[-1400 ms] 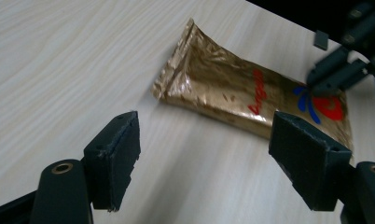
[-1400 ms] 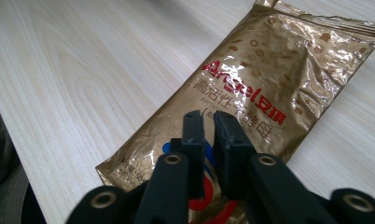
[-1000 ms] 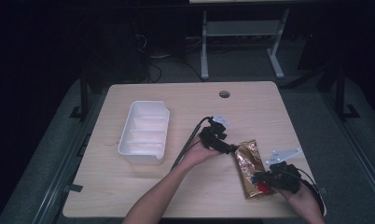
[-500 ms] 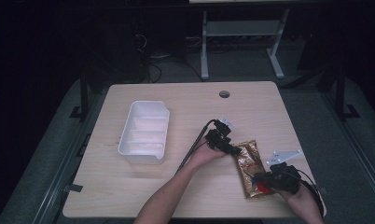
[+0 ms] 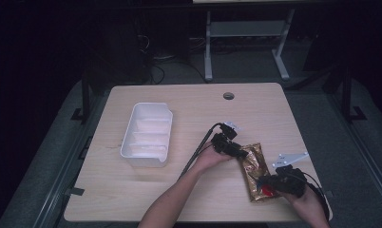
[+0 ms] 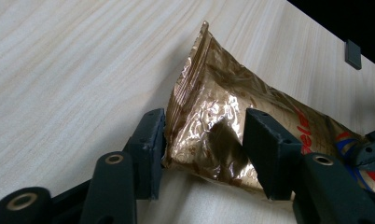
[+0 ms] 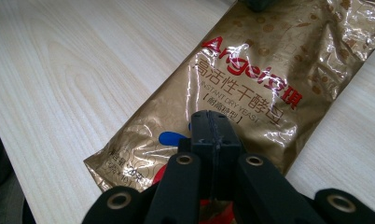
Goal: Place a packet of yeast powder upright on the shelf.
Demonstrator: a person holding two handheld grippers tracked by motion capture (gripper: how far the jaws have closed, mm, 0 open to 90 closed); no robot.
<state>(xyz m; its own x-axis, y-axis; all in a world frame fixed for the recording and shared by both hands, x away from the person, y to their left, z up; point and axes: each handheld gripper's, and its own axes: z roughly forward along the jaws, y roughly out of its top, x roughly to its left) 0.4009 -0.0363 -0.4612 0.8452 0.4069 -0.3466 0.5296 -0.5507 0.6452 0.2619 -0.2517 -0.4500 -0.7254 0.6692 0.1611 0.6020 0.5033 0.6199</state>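
My right tongs (image 7: 212, 140) pinch the gold yeast packet (image 7: 251, 88) shut; left tongs (image 6: 204, 144) open, straddling its top corner: close squarely before lifting.

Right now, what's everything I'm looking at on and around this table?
Table: one, pale wood, centre of the high view; small round hole near its far edge.
Tray: one, white, ribbed inside, on the table's left half.
Yeast packet: one, gold foil with red lettering, lying flat on the right half.
Metal frame: one, grey, on the floor behind the table.
Cables: several, dark, on the floor behind.
Left tool: one, black, jaws open around the packet's far end.
Right tool: one, black, jaws closed over the packet's near end.
Arms: two, coming in from the bottom edge.
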